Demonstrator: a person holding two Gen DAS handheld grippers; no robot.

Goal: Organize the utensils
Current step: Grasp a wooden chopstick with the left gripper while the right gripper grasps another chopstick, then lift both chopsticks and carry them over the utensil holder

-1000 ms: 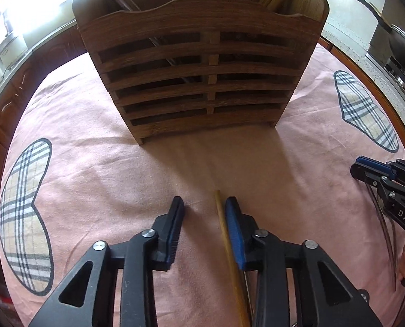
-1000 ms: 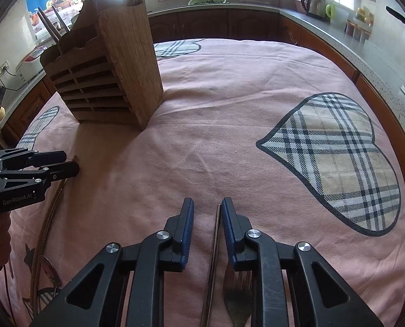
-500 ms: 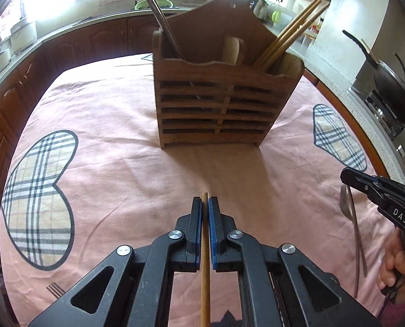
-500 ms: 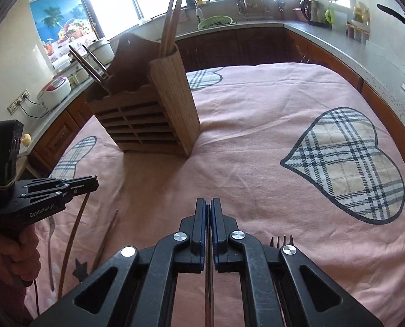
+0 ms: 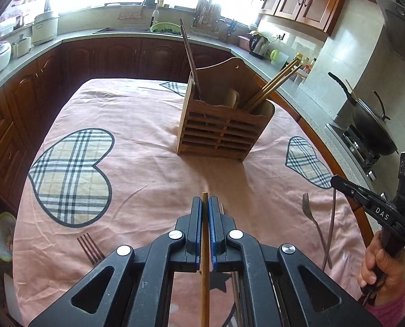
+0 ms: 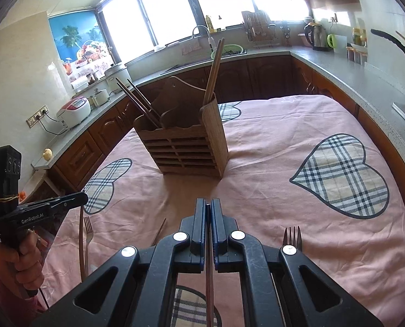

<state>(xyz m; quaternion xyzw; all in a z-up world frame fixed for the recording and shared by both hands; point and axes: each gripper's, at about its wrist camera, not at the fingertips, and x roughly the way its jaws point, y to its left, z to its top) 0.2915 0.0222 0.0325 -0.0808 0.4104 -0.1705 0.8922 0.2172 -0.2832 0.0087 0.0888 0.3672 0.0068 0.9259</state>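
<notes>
Left wrist view: the left gripper [image 5: 205, 204] has its jaws pressed onto a wooden chopstick [image 5: 204, 259], which runs back along the centre line between the blue pads and protrudes slightly past their tips. The wooden utensil holder [image 5: 221, 130] stands upright on the pink tablecloth [image 5: 147, 179], well ahead of the gripper, with a bundle of chopsticks [image 5: 273, 87] leaning out of its right compartment and a darker utensil upright in its left one. A fork [image 5: 311, 218] lies on the cloth to the right, and a second fork [image 5: 90, 248] lies at lower left. The right gripper [image 5: 336, 181] appears at the right edge, with a thin dark utensil hanging from its tips. Right wrist view: the right gripper [image 6: 207, 204] has its jaws clamped on a thin metal handle [image 6: 209, 278]; the head of that utensil is hidden below the frame, so its type cannot be determined. The holder [image 6: 186, 147] is ahead and slightly left. Another fork [image 6: 291, 235] lies on the cloth just right of the gripper body. The left gripper [image 6: 83, 197] appears at the left edge, its chopstick hanging below. Step in hand, as judged: both pickups are complete and transport to the holder is under way. The next move calls for raising each item clear of the holder's rim, aligning it near vertical over the matching compartment, then lowering before releasing.
</notes>
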